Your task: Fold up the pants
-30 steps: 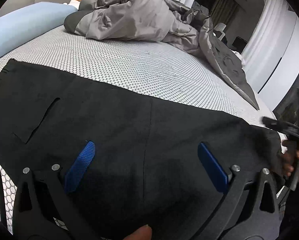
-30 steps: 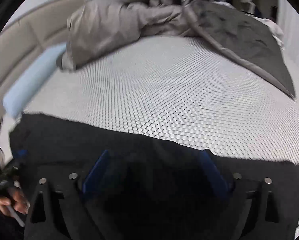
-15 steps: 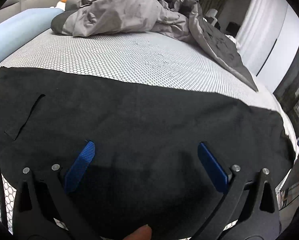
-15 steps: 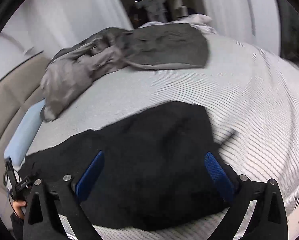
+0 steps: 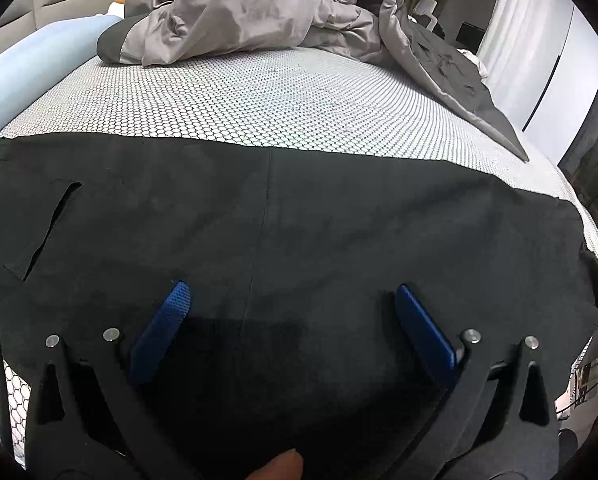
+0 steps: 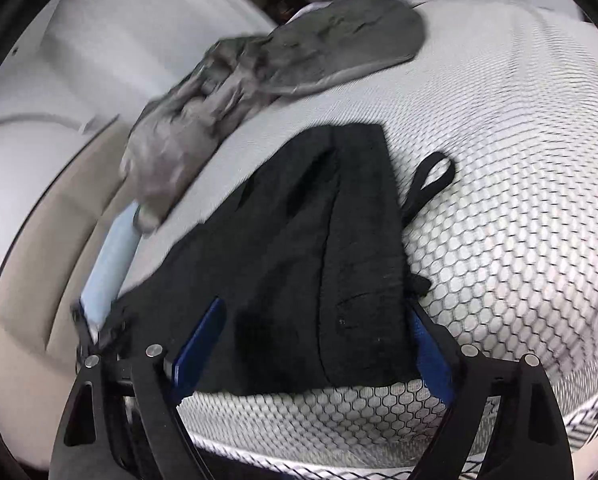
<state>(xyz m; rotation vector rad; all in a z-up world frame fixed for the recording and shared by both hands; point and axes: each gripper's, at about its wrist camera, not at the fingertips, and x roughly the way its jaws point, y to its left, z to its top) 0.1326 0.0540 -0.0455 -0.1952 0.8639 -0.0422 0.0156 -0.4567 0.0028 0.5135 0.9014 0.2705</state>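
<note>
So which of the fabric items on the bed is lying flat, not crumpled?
The black pants, spread flat at the near edge; the grey duvet is bunched up behind.

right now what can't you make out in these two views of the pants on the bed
- Left wrist view: the near edge of the pants is hidden behind the left gripper frame.
- Left wrist view: the right gripper is cut off at the right edge; only a sliver shows.
- Right wrist view: the duvet is motion-blurred, its folds unreadable.
- Right wrist view: the pants' far left end is hidden behind the right gripper, whose jaws are closing without pressing the cloth.
</note>
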